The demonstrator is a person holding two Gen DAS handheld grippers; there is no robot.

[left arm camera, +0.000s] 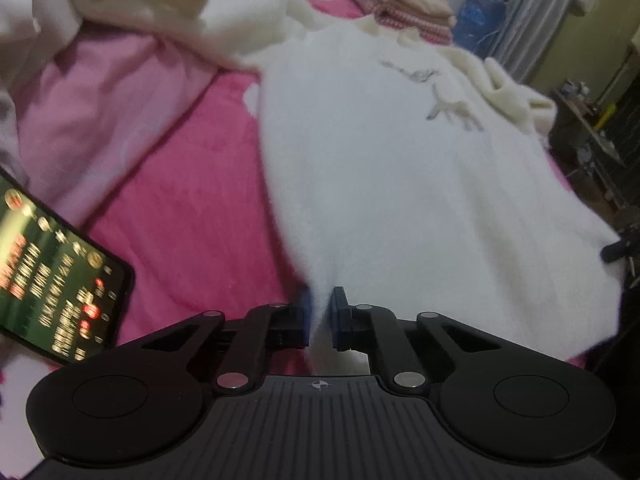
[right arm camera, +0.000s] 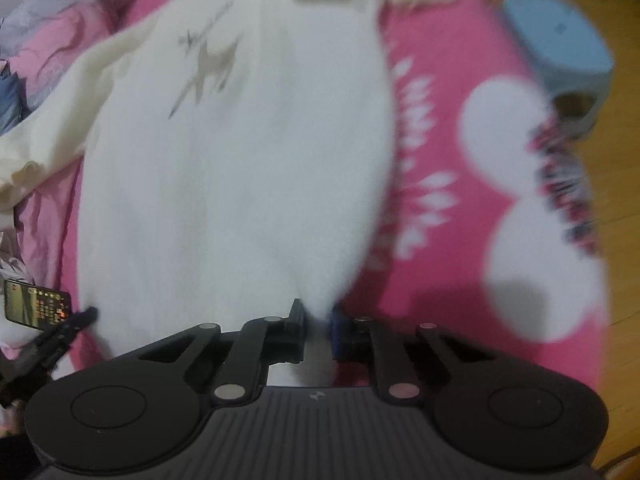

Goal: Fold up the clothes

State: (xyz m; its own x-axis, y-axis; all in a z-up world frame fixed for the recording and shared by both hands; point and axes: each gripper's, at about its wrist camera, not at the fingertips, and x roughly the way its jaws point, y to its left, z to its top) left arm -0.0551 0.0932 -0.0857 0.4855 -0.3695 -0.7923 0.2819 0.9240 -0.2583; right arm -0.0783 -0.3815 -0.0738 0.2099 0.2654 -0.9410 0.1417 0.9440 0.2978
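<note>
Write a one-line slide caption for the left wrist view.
Left gripper pinches the hem of a white top on a pink blanket.

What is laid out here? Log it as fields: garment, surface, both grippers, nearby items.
garment: white sweater with grey print, spread flat
surface: pink bedspread
left gripper: shut on the sweater's near hem
right gripper: shut on the same hem
nearby: lit phone beside the sweater; folded clothes beyond it

Two close wrist views, angled steeply down — both sharing the white garment (left arm camera: 400, 184).
</note>
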